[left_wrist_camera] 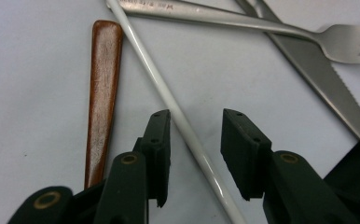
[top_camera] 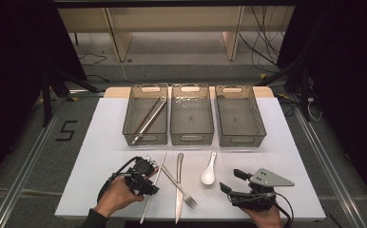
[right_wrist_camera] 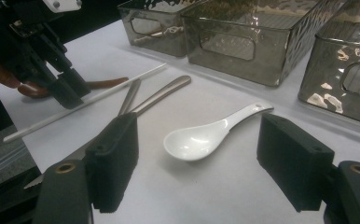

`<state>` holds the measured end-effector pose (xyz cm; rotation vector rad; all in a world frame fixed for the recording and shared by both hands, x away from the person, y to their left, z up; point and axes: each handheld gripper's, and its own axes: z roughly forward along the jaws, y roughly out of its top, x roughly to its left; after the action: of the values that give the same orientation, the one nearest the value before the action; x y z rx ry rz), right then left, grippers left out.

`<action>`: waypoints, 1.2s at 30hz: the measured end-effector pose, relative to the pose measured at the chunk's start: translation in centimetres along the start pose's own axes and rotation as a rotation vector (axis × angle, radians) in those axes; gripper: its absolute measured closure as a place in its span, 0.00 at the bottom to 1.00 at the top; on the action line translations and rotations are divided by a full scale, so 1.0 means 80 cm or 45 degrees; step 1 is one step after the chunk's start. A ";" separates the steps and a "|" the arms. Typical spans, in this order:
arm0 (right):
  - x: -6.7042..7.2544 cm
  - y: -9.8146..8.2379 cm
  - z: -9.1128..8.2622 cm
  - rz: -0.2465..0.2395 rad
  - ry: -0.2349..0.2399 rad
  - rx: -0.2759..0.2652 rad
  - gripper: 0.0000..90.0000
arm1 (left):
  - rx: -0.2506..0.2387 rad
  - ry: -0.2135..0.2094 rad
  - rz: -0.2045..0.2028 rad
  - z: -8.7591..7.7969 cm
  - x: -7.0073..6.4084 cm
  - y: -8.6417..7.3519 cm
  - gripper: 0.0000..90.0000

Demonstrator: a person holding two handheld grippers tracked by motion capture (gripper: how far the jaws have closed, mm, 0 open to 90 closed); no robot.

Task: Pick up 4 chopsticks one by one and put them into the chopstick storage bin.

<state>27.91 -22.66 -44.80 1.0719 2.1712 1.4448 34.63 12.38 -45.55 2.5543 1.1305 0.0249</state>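
Straddling white chopstick (left_wrist_camera: 178, 116) with left gripper (left_wrist_camera: 194, 126), jaws part open, seemingly not touching; right gripper (right_wrist_camera: 201, 154) gaping, empty.

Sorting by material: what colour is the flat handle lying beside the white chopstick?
Reddish-brown wood grain; the handle shows best in the left gripper view.

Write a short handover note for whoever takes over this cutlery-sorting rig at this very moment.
Left tool: open, jaws straddling the white chopstick, pads not yet pressing on it.
Right tool: open, holding nothing, with the white spoon lying ahead of it.
On the table: chopstick, brown wooden handle, fork, knife, spoon.
Done: long utensils already lie in the left bin; middle bin and right bin look empty.
Left: grip the chopstick, bin it, then probably sort the rest.
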 end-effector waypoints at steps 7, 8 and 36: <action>0.000 0.000 0.000 -0.001 -0.001 -0.002 0.33 | 0.023 0.035 0.019 0.007 -0.006 0.002 0.70; 0.000 0.000 0.000 0.000 -0.001 -0.001 0.33 | 0.027 0.044 0.024 0.009 -0.006 0.002 0.70; -0.001 -0.001 0.001 0.015 0.009 -0.004 0.34 | 0.010 0.109 0.048 0.013 -0.014 0.001 0.82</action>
<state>27.99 -22.71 -44.88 1.0814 2.1703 1.4592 34.13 11.20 -46.38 2.6038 1.1154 0.1402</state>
